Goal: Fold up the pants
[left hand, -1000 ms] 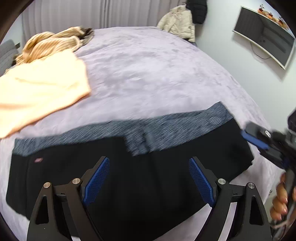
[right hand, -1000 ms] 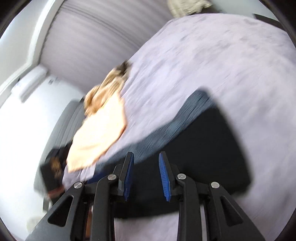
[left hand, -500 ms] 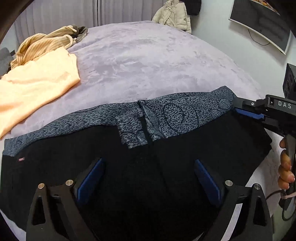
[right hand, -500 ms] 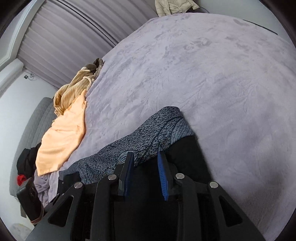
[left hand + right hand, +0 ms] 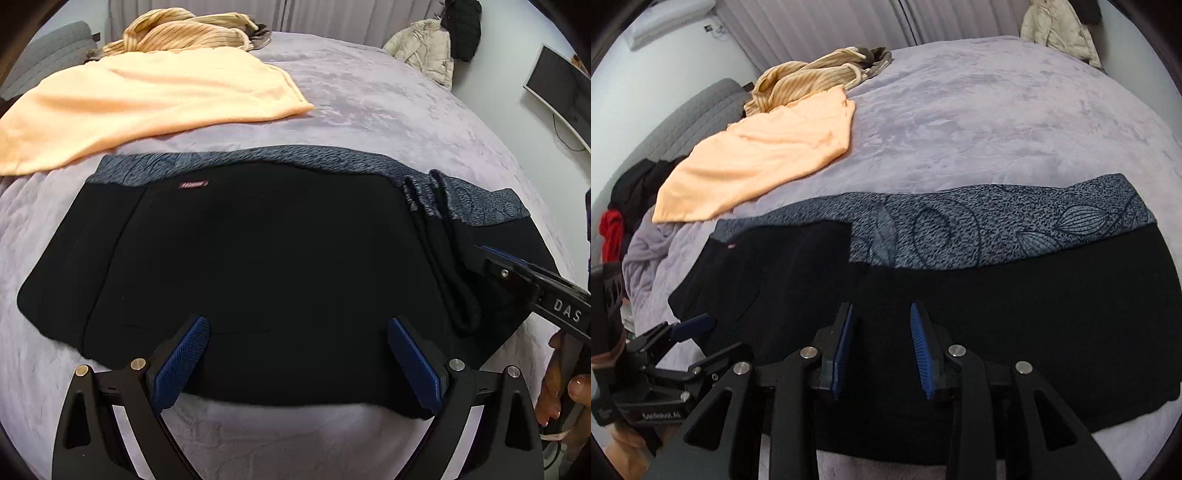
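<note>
The black pants (image 5: 258,258) with a grey patterned band (image 5: 295,157) along the far edge lie folded flat across the near part of the bed; they also show in the right wrist view (image 5: 997,314). My left gripper (image 5: 297,354) is wide open and empty above the pants' near edge. My right gripper (image 5: 882,338) is open a little and empty, low over the black cloth; it also shows in the left wrist view (image 5: 517,273) at the pants' right end. The left gripper shows at the lower left of the right wrist view (image 5: 694,325).
The bed has a lilac plush cover (image 5: 388,99). An orange cloth (image 5: 140,99) and a striped tan garment (image 5: 184,31) lie at the far left. A beige jacket (image 5: 424,48) hangs at the far right. A screen (image 5: 557,96) is on the right wall.
Both grippers pulled back towards the near edge of the bed. The view over the pants has shifted left, and the pants now lie flat and folded with the band along the far side.
</note>
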Demonstrator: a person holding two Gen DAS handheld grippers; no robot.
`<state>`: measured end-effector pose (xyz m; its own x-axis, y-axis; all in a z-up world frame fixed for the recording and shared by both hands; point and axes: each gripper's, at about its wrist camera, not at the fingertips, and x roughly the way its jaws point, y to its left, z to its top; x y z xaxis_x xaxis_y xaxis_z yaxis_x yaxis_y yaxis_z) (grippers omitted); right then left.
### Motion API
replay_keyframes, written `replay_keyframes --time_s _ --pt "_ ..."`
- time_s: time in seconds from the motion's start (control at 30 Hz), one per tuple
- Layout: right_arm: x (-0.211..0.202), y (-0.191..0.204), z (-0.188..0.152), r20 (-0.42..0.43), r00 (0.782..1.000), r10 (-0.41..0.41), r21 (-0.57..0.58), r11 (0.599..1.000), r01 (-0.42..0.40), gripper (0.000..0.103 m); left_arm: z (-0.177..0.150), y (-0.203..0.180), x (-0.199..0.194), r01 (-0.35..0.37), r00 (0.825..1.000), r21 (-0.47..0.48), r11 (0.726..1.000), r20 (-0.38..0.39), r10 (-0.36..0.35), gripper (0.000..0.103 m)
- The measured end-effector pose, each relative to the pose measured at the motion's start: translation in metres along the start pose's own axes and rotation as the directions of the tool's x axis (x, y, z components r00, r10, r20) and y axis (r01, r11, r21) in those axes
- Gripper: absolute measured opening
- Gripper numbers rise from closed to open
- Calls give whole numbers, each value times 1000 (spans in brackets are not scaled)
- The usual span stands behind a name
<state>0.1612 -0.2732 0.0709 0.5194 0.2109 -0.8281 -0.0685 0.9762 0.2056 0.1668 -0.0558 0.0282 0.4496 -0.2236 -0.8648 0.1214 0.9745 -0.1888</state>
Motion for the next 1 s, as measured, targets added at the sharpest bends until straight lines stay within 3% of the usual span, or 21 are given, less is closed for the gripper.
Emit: replay_keyframes --time_s 0.13,0.43,0.73,0.9,1.0 --pt "-15 21 -23 24 995 -96 -93 991 98 49 -13 15 -9 -28 999 -17 999 36 29 98" --pt "-19 47 -44 28 980 -197 -174 964 199 61 -24 36 -20 -17 998 -72 997 55 21 98" --pt "-17 46 -48 18 976 -215 -158 964 215 63 -33 60 -32 -5 997 -122 993 77 14 98" --pt "-19 47 -51 17 973 -229 -169 959 229 65 -28 101 -48 46 988 -234 971 157 -9 98" --pt "-17 47 -51 15 974 -227 -171 959 226 66 -31 126 -47 37 989 -287 957 150 7 98"
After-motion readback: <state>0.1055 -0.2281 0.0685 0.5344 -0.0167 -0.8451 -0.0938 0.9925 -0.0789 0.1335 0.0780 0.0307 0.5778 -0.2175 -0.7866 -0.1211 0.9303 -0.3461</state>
